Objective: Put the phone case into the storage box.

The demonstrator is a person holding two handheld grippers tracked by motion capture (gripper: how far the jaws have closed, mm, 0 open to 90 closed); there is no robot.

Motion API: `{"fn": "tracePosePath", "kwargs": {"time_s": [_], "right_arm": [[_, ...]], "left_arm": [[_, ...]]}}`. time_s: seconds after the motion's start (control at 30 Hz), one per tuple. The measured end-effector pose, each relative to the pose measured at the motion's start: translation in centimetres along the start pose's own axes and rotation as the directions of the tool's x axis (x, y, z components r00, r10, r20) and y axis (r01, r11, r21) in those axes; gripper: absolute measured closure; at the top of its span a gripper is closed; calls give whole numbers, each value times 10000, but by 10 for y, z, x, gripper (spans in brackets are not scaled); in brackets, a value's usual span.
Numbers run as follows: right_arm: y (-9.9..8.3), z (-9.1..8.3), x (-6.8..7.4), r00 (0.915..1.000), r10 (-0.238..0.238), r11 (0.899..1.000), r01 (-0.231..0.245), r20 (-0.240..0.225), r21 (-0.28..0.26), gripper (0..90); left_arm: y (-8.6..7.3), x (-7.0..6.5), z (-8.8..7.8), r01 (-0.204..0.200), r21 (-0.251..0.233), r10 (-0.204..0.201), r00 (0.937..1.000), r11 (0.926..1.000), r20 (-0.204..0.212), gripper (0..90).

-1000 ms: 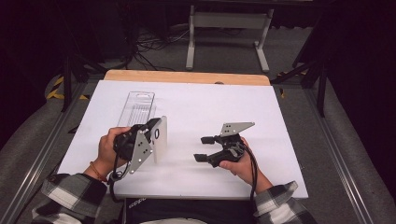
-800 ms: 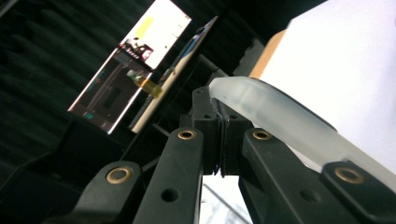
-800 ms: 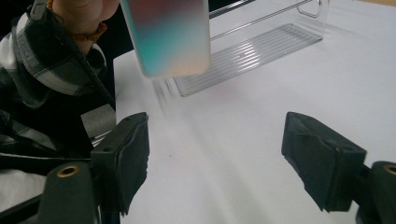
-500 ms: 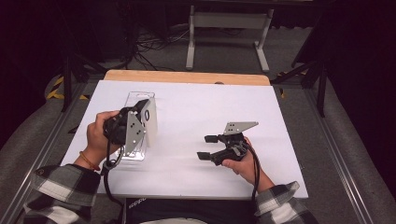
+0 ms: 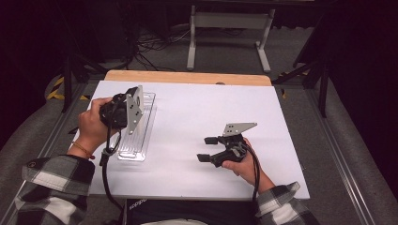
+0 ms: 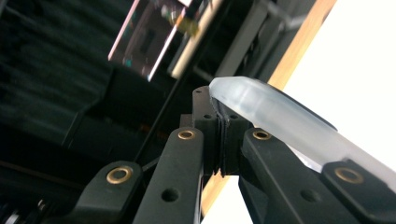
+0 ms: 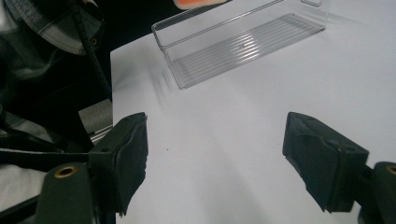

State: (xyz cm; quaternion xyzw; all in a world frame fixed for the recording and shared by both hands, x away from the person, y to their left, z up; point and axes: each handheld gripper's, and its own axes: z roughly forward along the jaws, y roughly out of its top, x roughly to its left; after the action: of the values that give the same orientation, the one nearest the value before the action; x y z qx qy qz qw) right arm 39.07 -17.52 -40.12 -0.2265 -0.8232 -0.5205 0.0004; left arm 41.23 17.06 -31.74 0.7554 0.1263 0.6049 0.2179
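The clear tray [image 5: 136, 126] lies on the white table [image 5: 197, 117] near its left edge, its long side running from front to back, its far end close to the wooden strip [image 5: 187, 77] along the back edge.

The left gripper [image 5: 123, 110] is at the tray's far end, held in the left hand [image 5: 94, 126]. In the left gripper view its jaws stand pressed together on the tray's rim [image 6: 261, 112], the clear plastic wall running off to the lower right past the pads. From above, the far end of the tray seems a little raised off the table, though the gripper's grey plate hides that part and I cannot be sure.

The right gripper [image 5: 206, 149] sits near the middle of the table's front half, well apart from the tray, held in the right hand [image 5: 241, 164]. Its jaws stand apart and have just been opening further, with only bare table between them. In the right gripper view the tray [image 7: 243, 42] lies beyond the fingertips, empty, its ribbed floor plain to see.
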Motion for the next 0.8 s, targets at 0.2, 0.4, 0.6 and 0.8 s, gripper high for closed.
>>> {"fn": "tracePosePath", "kwargs": {"time_s": [0.2,0.4,0.6,0.8], "right_arm": [[-1,3,-1,10000,9,9999,-9,8,114,230],[-3,5,-1,10000,-11,9998,11,10,213,230],[-4,7,-2,10000,-41,9995,39,67,323,228],[-5,9,-2,10000,-55,9993,52,69,383,228]], "left_arm": [[-2,-1,25,-318,1008,307,9995,9944,123,884],[-8,-5,53,-462,1836,417,9987,9819,281,883],[-9,-9,82,-753,2875,719,9972,9548,226,883],[-5,-8,108,-662,3670,629,9978,9279,208,883]]}}
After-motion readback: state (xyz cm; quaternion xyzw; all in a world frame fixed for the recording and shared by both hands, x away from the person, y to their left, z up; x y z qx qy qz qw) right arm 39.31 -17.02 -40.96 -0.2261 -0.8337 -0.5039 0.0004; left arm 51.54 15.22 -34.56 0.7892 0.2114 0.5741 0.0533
